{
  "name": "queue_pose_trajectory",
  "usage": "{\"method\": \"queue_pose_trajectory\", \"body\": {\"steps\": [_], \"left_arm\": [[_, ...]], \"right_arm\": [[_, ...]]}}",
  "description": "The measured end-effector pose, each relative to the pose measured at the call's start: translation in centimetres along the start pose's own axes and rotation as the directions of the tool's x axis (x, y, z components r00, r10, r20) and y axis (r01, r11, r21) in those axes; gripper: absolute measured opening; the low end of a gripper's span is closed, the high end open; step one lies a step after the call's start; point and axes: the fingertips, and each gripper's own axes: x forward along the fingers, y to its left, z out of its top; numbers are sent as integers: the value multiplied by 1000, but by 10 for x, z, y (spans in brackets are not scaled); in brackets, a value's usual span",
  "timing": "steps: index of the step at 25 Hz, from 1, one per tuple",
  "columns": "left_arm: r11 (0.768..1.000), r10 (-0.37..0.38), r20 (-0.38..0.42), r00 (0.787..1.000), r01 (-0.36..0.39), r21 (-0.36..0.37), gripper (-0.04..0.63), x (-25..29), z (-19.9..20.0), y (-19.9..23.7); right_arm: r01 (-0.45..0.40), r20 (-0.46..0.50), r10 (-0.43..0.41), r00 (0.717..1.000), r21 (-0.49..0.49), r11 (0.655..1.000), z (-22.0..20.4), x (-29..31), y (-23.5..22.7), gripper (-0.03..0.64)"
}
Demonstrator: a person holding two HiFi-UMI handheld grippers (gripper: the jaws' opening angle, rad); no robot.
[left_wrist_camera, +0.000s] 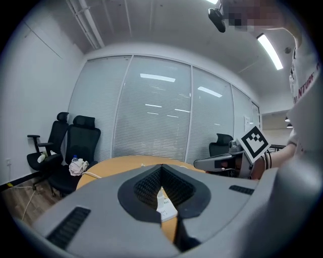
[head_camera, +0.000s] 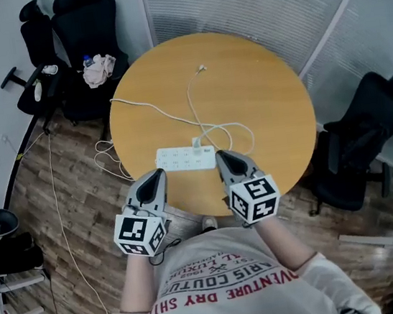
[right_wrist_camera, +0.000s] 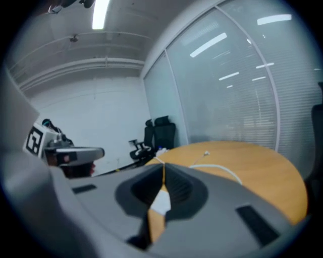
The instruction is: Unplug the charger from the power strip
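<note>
Round wooden desk (head_camera: 259,86) on plank floor (head_camera: 69,228), with glass walls (head_camera: 233,2) and black chairs (head_camera: 84,30) around. The white power strip (head_camera: 182,159) lies near the desk's front edge, long axis left-right, with the charger (head_camera: 197,144) plugged in toward its right end. The left gripper (head_camera: 158,172) and right gripper (head_camera: 220,154) hover close, jaws together, empty.

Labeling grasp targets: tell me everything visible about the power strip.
The power strip is a long white plastic bar with socket holes on top. It lies flat on the round wooden table, near the front edge. A white charger is plugged in near its right end, and white cords loop behind it. The left tool and the right tool point at it from the near side with jaws shut, and neither grips it.
</note>
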Motion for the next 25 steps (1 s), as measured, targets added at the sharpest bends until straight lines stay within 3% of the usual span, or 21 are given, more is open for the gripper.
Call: {"method": "queue_pose_trajectory", "body": {"steps": [9,12,15,19,25], "left_arm": [[998,-13,-99,995,8,-54,32,58,-24,31],[997,-66,-125,990,61,-41,32,78,-31,40],[986,-168,-160,973,166,-25,32,99,-41,44],[949,-307,-246,919,314,-11,32,119,-67,48],[872,-449,-405,796,489,-7,32,132,-129,57]], "right_arm": [[12,-98,-7,995,59,998,-22,39,-42,29],[51,-132,-42,990,63,997,-34,49,-47,29],[102,-164,-90,982,64,993,-49,59,-45,29],[207,-191,-183,964,116,971,-64,70,-46,29],[305,-224,-264,938,176,936,-77,83,-36,29]]}}
